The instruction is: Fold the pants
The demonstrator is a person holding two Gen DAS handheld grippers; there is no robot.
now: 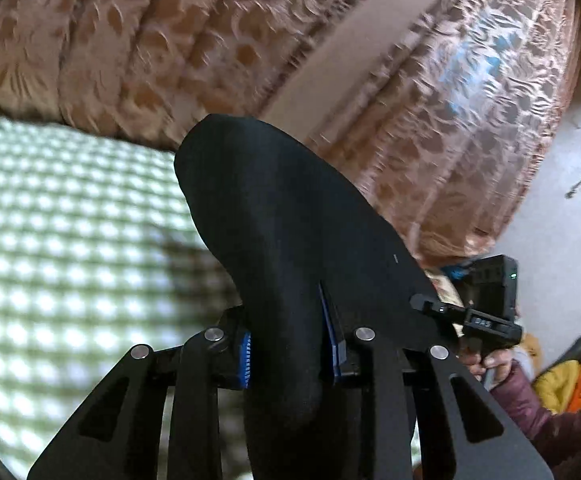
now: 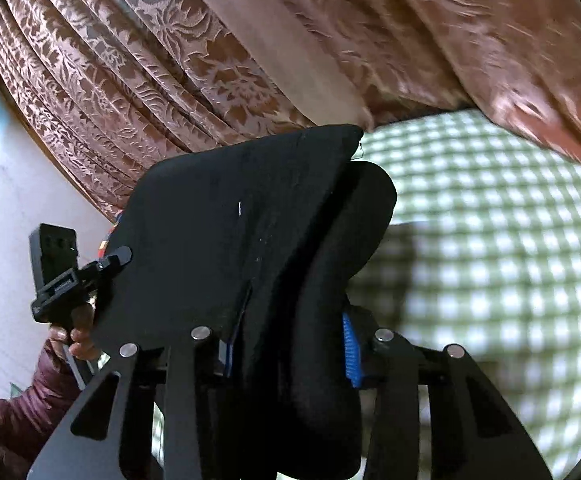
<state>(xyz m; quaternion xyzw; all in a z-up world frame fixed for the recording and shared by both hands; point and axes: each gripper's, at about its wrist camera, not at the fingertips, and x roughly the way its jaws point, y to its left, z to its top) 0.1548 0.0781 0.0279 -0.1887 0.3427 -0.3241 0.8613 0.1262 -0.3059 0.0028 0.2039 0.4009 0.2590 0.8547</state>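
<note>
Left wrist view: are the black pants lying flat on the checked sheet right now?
No. The black pants are bunched and lifted between the left gripper's blue pads, standing up above the green checked sheet.

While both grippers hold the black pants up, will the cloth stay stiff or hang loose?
Probably loose: the black pants bulge and droop around the left gripper. In the right gripper they bunch thickly, so they are likely soft, not slippery.

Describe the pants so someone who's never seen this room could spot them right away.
Start from the bed's green-and-white checked cover, in front of the pink floral curtains. Lifted above it hangs a plain black pair of pants, pinched by the left gripper and the right gripper. It is the only dark, unpatterned fabric there.
</note>
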